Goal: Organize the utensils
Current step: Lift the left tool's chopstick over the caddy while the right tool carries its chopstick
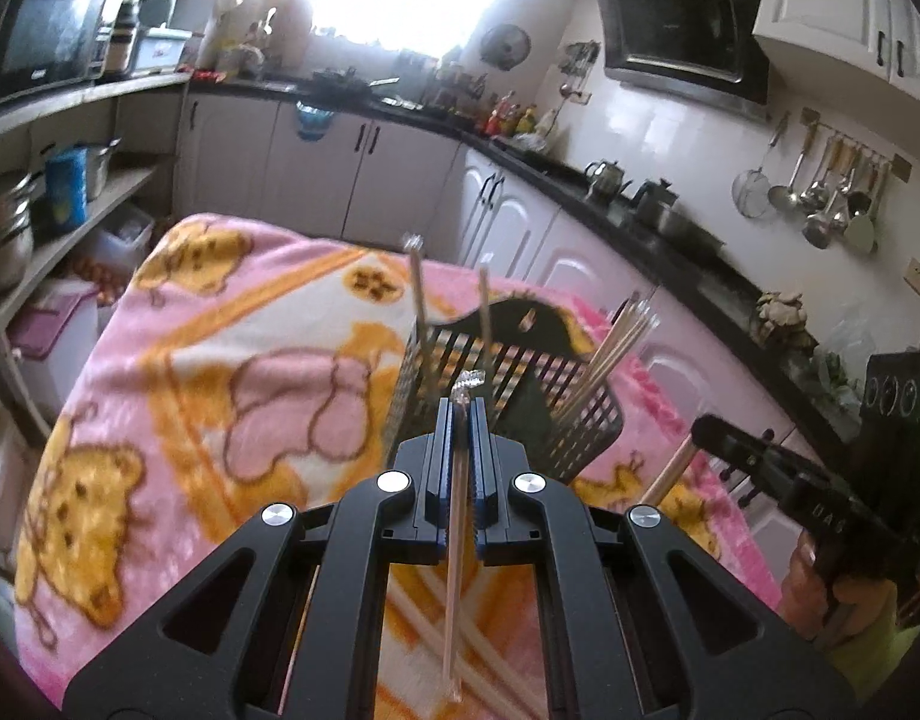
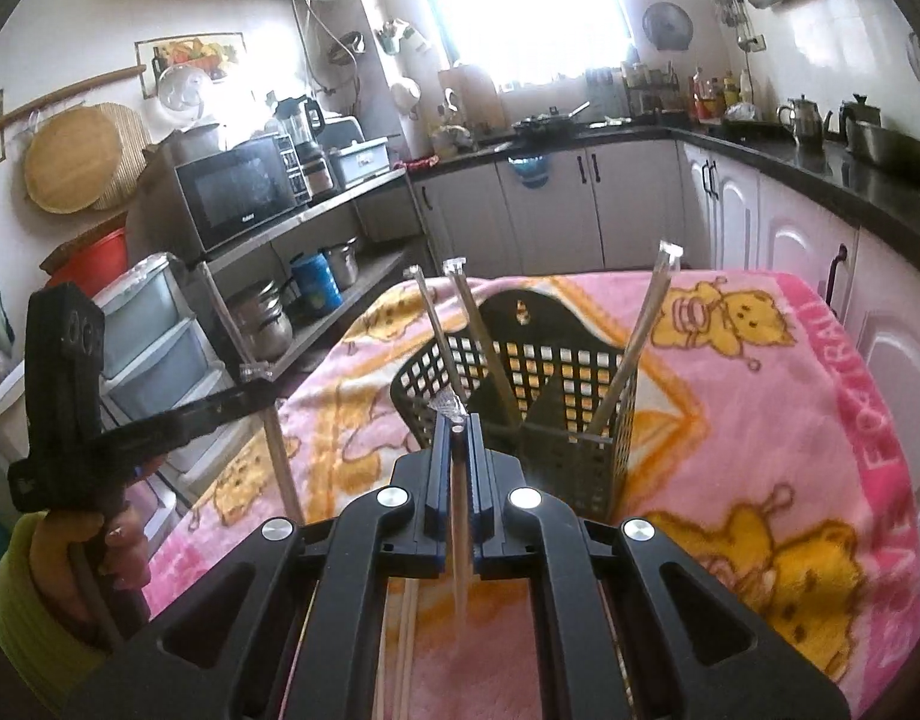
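**Two chopsticks in hand, basket just ahead**

My left gripper (image 1: 461, 405) is nearly closed, its jaws pinching one pale chopstick (image 1: 454, 570) that runs back between them, its clear faceted end poking out at the tips. My right gripper (image 2: 457, 420) is in the same state, clamped on a second stick (image 2: 462, 564) the same way.

The black mesh basket (image 1: 544, 372) stands on the pink blanket (image 1: 190, 360), toward its far edge, with both grippers just short of its near rim. Several chopsticks already lean inside: two upright at the left side, a bundle against the right corner. A divider seems to split it into compartments; I cannot tell which section is meant for these sticks.

I judge the step to be dropping each held stick in. To do it well, I tip each gripper so the stick points down, clear the rim before lowering, and aim for a gap away from the leaning sticks so I don't knock them. I go one hand at a time, since the grippers sit close together. More sticks lie on the blanket near its front edge, under my jaws.
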A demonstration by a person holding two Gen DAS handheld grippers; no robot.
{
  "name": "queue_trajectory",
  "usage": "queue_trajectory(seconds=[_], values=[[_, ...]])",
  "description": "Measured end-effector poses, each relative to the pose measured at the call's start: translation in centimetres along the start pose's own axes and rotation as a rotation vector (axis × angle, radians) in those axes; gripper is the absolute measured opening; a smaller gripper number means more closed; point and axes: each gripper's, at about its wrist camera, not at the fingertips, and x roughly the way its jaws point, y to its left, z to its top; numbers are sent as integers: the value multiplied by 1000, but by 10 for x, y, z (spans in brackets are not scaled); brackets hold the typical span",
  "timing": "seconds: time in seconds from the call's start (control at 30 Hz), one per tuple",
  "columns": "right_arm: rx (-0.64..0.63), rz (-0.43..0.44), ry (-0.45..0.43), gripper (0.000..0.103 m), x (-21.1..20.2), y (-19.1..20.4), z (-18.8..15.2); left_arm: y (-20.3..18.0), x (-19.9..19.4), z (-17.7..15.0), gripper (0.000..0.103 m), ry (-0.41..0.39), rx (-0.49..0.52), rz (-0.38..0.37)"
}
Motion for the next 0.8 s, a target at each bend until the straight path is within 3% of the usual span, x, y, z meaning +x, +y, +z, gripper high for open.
queue_trajectory(seconds=[0.5,0.8], values=[[-12,-22,-141,5,-23,-3,60,-38,-13,85,1,-151,97,-39],[-13,-43,-200,5,-27,-9,92,-54,-1,116,1,-199,131,-36]])
